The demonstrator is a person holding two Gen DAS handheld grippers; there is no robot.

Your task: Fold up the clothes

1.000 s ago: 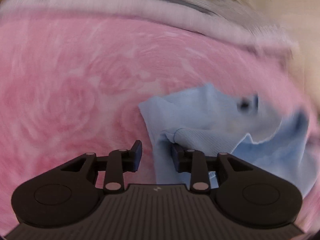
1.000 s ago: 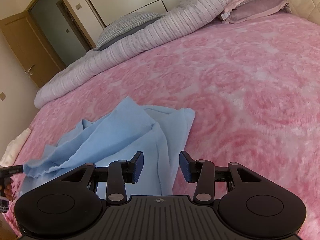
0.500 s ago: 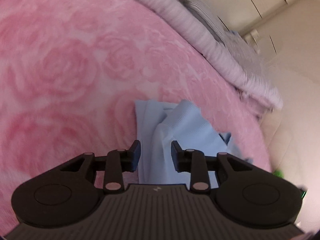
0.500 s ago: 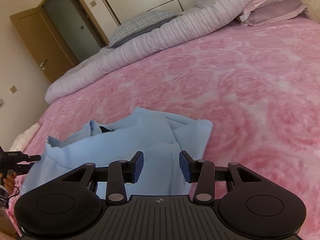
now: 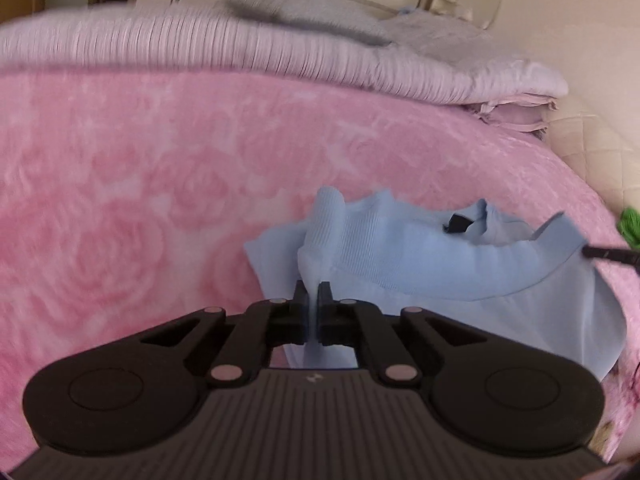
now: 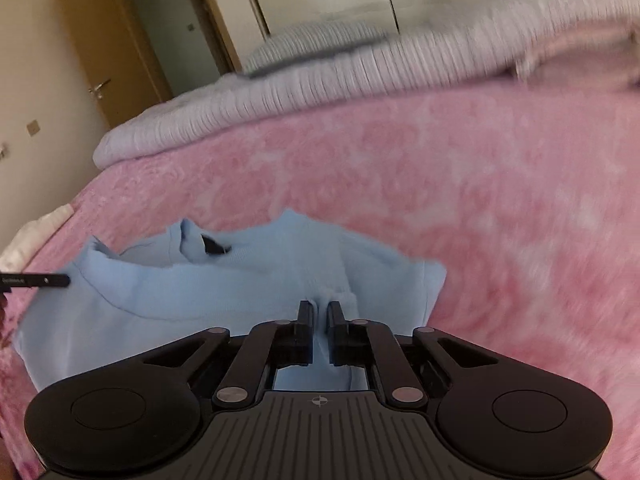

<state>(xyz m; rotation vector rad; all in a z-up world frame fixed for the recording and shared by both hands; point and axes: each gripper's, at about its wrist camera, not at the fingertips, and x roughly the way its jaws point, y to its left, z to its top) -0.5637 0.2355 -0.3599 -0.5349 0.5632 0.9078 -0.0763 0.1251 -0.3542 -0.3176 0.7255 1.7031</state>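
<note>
A light blue knit garment (image 5: 420,256) lies bunched on the pink bed, its neck opening with a dark label facing up. My left gripper (image 5: 313,306) is shut on a raised fold at one end of it. My right gripper (image 6: 319,318) is shut on a fold of the garment (image 6: 192,292) at the opposite end. Each view shows the other gripper as a thin dark tip at the far corner of the cloth, which hangs stretched between the two. The fabric under both grippers is hidden.
A pink rose-patterned blanket (image 5: 140,208) covers the bed. A rolled lilac ribbed duvet (image 6: 320,92) and pillows (image 5: 304,12) lie along the far side. A brown door (image 6: 108,40) and wardrobe stand beyond. Something green (image 5: 632,226) shows at the bed's edge.
Both grippers were open above the garment and have now shut on it. The cloth has been drawn up and out between them.
</note>
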